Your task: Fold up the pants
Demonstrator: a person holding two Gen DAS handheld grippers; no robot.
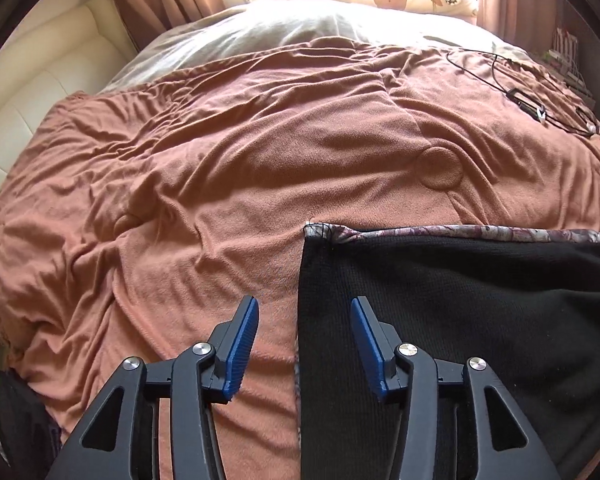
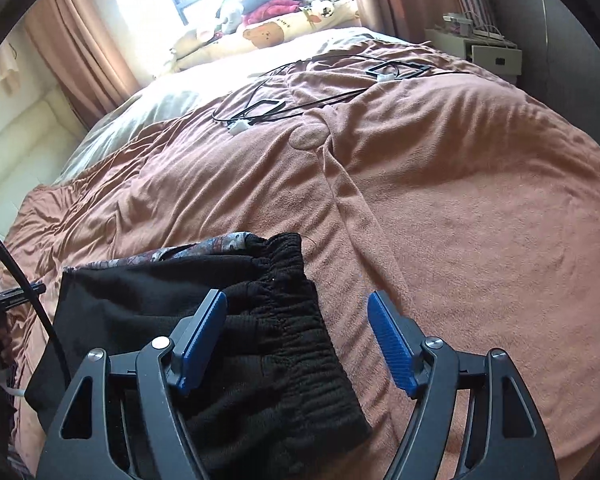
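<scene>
Black pants (image 1: 460, 300) with a patterned inner fabric along the far edge lie flat on a brown blanket (image 1: 220, 160). In the left wrist view my left gripper (image 1: 305, 302) is open above the pants' left edge, and its blue pads touch nothing. In the right wrist view the pants (image 2: 140, 292) end in a gathered elastic waistband (image 2: 292, 344). My right gripper (image 2: 298, 296) is open over that waistband; the left pad is above black cloth and the right pad above bare blanket.
Black cables with small devices (image 2: 260, 114) lie on the blanket farther up the bed. Pillows and a bear-print quilt (image 2: 268, 36) pile up by the window. A cream padded wall (image 1: 28, 92) runs along the left, and a white nightstand (image 2: 488, 54) stands at the far right.
</scene>
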